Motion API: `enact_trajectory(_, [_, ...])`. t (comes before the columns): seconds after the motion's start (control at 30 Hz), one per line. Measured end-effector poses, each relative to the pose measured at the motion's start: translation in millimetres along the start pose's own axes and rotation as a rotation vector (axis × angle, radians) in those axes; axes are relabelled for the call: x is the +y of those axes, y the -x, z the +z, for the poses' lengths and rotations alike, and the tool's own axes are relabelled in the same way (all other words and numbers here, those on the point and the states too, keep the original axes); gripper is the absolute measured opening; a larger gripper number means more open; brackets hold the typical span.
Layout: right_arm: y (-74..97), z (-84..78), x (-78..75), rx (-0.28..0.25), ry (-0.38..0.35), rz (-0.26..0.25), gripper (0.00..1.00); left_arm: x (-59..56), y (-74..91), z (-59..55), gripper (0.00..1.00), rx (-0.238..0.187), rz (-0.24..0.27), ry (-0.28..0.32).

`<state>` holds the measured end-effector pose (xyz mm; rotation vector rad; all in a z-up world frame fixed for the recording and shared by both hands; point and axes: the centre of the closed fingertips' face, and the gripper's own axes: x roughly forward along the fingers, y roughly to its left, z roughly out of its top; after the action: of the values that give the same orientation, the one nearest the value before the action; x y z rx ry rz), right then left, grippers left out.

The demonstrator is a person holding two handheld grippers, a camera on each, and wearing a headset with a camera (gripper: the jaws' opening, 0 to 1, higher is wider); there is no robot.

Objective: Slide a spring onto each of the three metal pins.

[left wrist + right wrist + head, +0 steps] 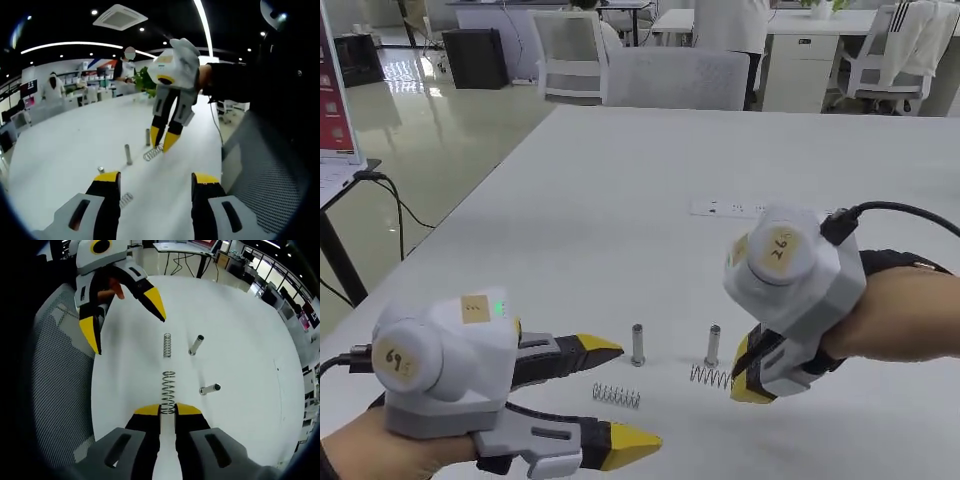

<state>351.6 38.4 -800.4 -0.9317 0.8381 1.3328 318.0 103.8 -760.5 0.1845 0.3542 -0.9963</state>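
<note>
A spring (169, 387) is clamped at its near end by the right gripper (167, 409), its long axis laid flat toward 12 o'clock, the nearest upright pin (210, 389) being found at 2 o'clock, while the left gripper (127, 332), jaws apart, is seen at 11 o'clock amid open table (240, 315).

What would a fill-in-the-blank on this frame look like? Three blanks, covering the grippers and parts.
1. The right gripper has its jaws closed on one end of a ___.
2. The jaws of the left gripper stand ___, with nothing held between them.
3. In the head view, ___ metal pins stand upright, neither carrying a coil yet.

Missing words: spring; open; two.
</note>
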Motion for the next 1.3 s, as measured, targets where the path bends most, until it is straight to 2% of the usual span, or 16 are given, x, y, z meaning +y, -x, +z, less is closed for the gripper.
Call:
enact_trajectory(0.2, [6.2, 6.4, 1.5, -0.005, 0.022, -0.001, 0.07, 2.2, -1.5, 4.0, 0.51, 0.008, -0.011, -0.018])
enact_trajectory(0.43, [9.4, 8.8, 1.4, -0.006, 0.038, -0.004, 0.07, 2.0, -10.6, 8.7, 0.5, 0.015, -0.037, -0.035])
enact_trajectory(0.97, [6.8, 13.7, 4.1, -0.004, 0.064, 0.006, 0.07, 3.6, -31.7, 8.3, 0.46, 0.026, -0.076, -0.035])
enact_trajectory(1.3, [5.0, 16.5, 6.4, -0.004, 0.081, 0.011, 0.07, 2.8, -37.3, 3.7, 0.35, 0.021, -0.082, -0.026])
